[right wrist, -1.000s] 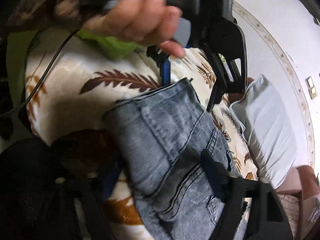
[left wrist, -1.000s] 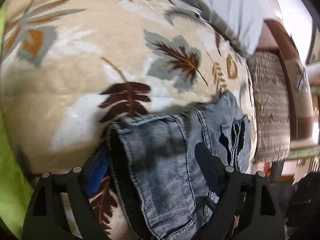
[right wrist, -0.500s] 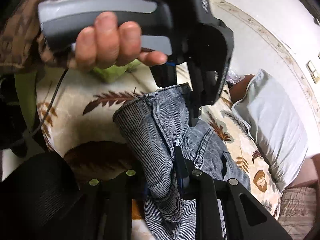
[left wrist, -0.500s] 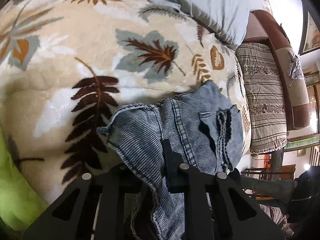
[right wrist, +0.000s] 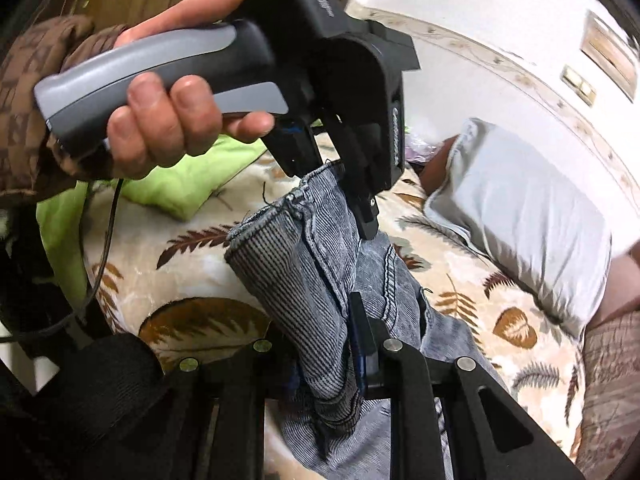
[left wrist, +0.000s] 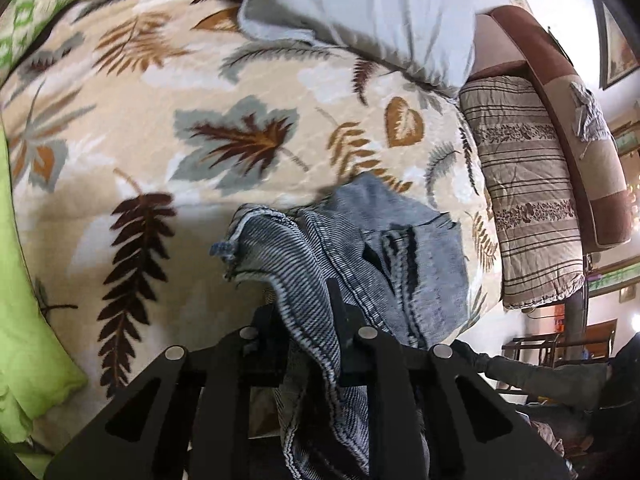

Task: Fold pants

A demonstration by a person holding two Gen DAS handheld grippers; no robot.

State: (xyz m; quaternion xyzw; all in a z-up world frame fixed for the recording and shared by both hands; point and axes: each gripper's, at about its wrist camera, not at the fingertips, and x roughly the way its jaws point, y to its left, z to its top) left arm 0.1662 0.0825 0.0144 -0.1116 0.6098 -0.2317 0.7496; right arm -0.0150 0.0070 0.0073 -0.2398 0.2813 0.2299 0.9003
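Now the grey denim pants are lying bunched on the leaf-print blanket, with one hemmed end lifting off it. The left gripper is clamping that end's edge between its closed jaws, and the right gripper is pinching the same end a little further along. A hand is gripping the left tool's grey handle, a white pillow is lying well beyond the pants, and a green cushion is sitting at the blanket's side.

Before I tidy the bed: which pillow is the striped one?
The brown-striped pillow at the bed's far right edge, beside the headboard. The white pillow lies above the leaf-print blanket; the green pillow lies left.
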